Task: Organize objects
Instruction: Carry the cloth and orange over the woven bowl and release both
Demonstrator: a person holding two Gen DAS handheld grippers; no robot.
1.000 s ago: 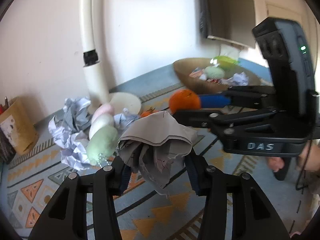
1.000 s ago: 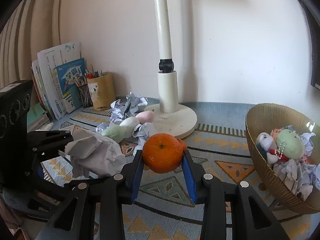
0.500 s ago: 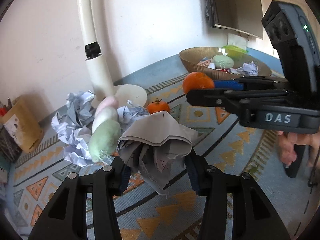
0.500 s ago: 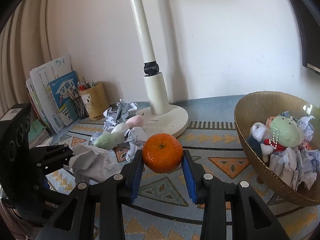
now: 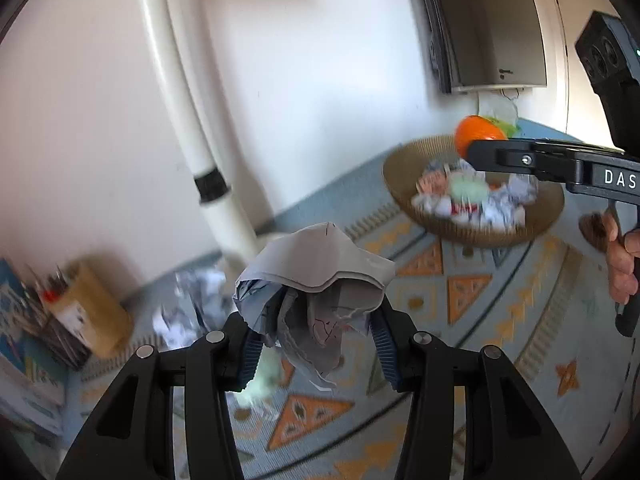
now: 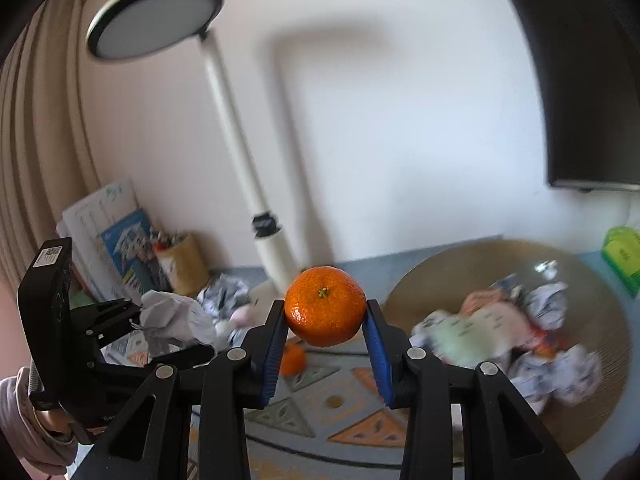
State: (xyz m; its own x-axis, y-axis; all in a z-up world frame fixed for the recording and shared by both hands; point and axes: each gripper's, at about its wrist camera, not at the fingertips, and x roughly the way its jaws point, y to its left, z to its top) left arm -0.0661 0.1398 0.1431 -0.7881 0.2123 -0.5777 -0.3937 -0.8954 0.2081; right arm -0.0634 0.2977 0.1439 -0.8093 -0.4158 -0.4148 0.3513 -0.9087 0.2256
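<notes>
orange (image 6: 325, 306) – round, stem up, off the mat | crumpled paper (image 5: 316, 296) – grey wad, aloft

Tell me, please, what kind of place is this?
Probably a desk or table in a home, perhaps a study corner. A white desk lamp stands by the wall, a pen holder and books sit beside it, and a patterned cloth covers the surface.

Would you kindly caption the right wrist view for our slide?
Right hand-held gripper holds a mandarin before the filled woven bowl.

open patterned mat (image 6: 344, 408) between lamp post (image 6: 240, 140) and heaped bowl (image 6: 600, 280)
</notes>
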